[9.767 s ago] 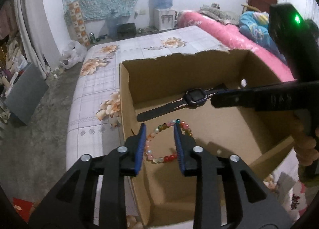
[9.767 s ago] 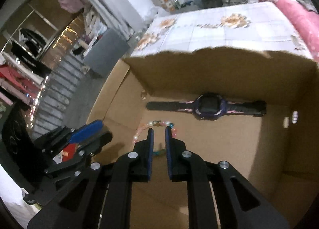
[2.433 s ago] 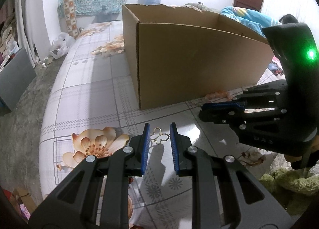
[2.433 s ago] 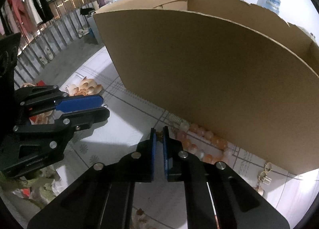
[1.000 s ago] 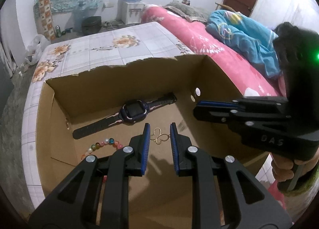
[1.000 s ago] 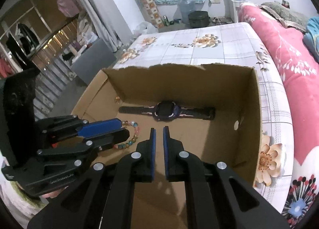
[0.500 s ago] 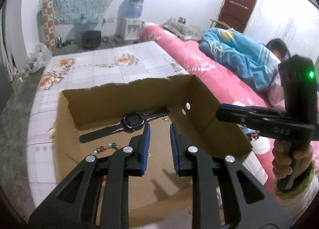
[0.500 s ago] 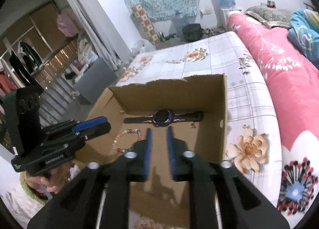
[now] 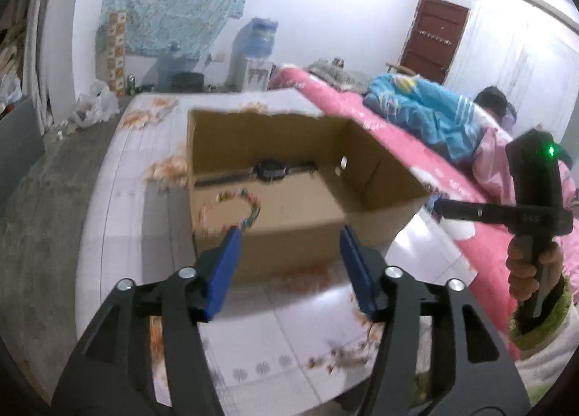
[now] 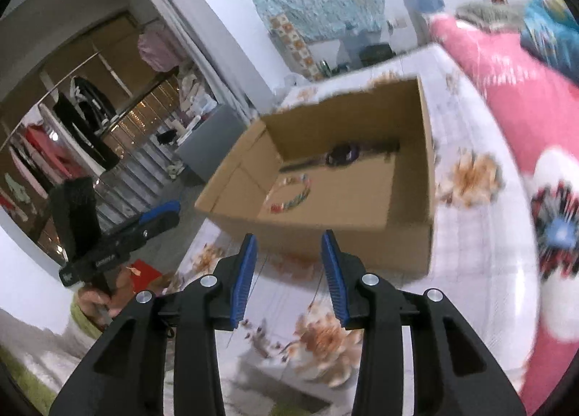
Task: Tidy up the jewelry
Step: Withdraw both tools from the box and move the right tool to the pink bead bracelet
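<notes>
An open cardboard box (image 9: 365,177) (image 10: 347,119) stands on the bed. Inside lie a dark watch (image 9: 269,169) (image 10: 342,155) along the far wall and a coloured bead bracelet (image 9: 231,211) (image 10: 291,197) nearer the left side. My left gripper (image 9: 289,235) hangs in front of the box's near wall, its jaws opening with nothing between them. My right gripper (image 10: 289,238) is also short of the near wall, its jaws opening and empty. Each gripper shows in the other's view: the right gripper (image 9: 470,211) at the right, the left gripper (image 10: 159,218) at the left.
The box rests on a white floral sheet (image 9: 289,325). A pink blanket (image 9: 362,104) runs along the right, with a person (image 9: 488,101) lying under a blue cover. Blurred pinkish shapes lie by the box's near wall. A clothes rack (image 10: 72,126) and stair rail stand at the left.
Both grippers have pulled back from over the box to in front of it, and both have opened wider. The small gold trinket between the left jaws a second ago is gone from them.
</notes>
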Available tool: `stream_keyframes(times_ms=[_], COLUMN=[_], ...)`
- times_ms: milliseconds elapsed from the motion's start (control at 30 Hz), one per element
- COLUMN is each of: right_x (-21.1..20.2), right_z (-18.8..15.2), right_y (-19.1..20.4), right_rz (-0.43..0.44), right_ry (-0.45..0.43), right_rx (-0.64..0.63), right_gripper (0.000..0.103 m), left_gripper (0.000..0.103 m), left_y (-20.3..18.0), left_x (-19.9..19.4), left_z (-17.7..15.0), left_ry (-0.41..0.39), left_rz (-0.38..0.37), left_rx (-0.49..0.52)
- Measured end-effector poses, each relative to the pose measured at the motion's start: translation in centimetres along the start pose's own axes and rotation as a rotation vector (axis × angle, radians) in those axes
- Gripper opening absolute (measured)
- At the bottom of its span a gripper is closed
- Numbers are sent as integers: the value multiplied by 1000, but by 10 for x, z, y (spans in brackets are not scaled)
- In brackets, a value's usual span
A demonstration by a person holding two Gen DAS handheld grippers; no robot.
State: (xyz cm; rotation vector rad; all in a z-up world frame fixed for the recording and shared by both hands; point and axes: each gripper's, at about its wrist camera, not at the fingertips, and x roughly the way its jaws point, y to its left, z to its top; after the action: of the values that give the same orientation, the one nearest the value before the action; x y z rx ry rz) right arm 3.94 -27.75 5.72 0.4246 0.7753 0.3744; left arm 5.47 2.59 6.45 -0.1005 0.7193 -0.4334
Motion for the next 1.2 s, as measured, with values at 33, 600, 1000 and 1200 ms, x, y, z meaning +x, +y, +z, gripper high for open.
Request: stream_keyframes(times_ms=[33,600,1000,1200], right_x=[9,59,54,75], right_z=[-4,13,-15,-45], right_y=[-4,-26,-18,-9], right_rz=[-3,-103,-150,-128], right_ry=[18,43,7,108], right_rx=[31,146,86,64], right_gripper=[37,37,37,28], left_gripper=[57,57,57,55], left_y=[2,23,24,2], left_x=[3,57,59,79], left_z=[-7,-12,-40,-57], left_ry=[12,16,82,150], left_rz=[14,42,64,79], left_rx=[-2,-17,19,74])
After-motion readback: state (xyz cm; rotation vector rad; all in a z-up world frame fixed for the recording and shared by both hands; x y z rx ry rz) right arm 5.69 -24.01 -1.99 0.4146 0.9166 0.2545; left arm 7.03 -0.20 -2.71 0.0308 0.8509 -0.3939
